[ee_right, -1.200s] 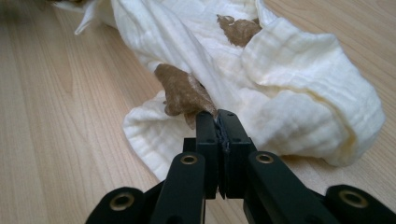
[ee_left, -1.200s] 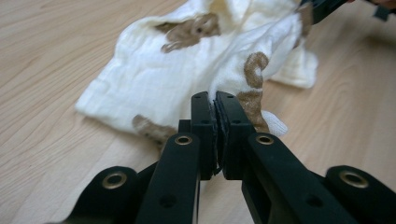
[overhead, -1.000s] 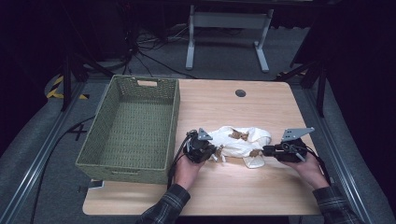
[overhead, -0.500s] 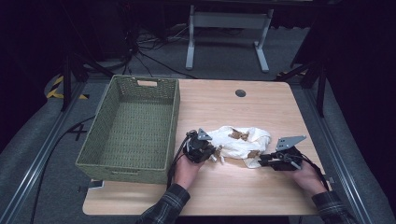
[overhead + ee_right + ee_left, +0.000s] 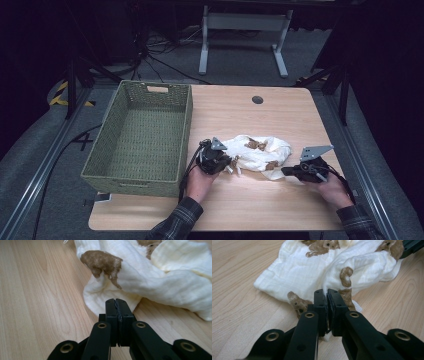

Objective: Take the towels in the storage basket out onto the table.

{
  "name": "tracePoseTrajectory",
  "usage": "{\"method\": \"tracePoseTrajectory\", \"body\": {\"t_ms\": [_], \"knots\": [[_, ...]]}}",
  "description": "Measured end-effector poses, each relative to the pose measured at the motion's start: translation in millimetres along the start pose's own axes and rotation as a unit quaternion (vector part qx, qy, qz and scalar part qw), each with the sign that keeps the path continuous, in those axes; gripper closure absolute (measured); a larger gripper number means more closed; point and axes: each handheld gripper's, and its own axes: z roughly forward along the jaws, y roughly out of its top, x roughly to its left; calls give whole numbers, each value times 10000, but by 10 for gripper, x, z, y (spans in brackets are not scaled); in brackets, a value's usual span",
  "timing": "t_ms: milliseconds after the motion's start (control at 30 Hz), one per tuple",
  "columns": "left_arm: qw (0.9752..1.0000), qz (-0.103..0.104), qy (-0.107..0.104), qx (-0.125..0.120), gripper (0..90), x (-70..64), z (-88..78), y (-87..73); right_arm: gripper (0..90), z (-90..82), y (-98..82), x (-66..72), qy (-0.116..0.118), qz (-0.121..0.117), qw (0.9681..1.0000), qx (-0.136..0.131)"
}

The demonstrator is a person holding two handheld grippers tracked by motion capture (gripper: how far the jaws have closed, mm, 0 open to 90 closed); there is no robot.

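Observation:
A crumpled white cloth with brown bear prints (image 5: 260,150) lies on the wooden table. My left gripper (image 5: 231,164) is at its left end. In the left gripper view the left gripper (image 5: 327,293) is shut on a fold of the cloth (image 5: 307,272), and white fabric shows between the pads. My right gripper (image 5: 284,171) lies low at the cloth's right corner. Its jaws have just been closing. In the right gripper view the right gripper (image 5: 116,302) is shut with its tips at the cloth's (image 5: 170,282) edge, and no fabric shows between the pads.
A green woven basket (image 5: 187,125) stands empty on the left part of the table, close to my left hand. A dark cable hole (image 5: 257,100) sits near the far edge. Bare wood (image 5: 240,210) runs along the near edge. The floor beyond is dark, with a metal stand.
My right gripper has shifted slightly toward the near edge, beside the cloth's right corner. The left gripper and the cloth have stayed put.

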Motion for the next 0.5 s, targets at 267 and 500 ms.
{"method": "tracePoseTrajectory", "body": {"t_ms": [267,500], "knots": [[10000,12,-89,15,859,-27,-36,7,898,-323,-213,20,-110,132,9996,-217],[9998,112,88,140,855,-42,-24,0,899,-546,-444,42,-267,334,9987,-261]]}}
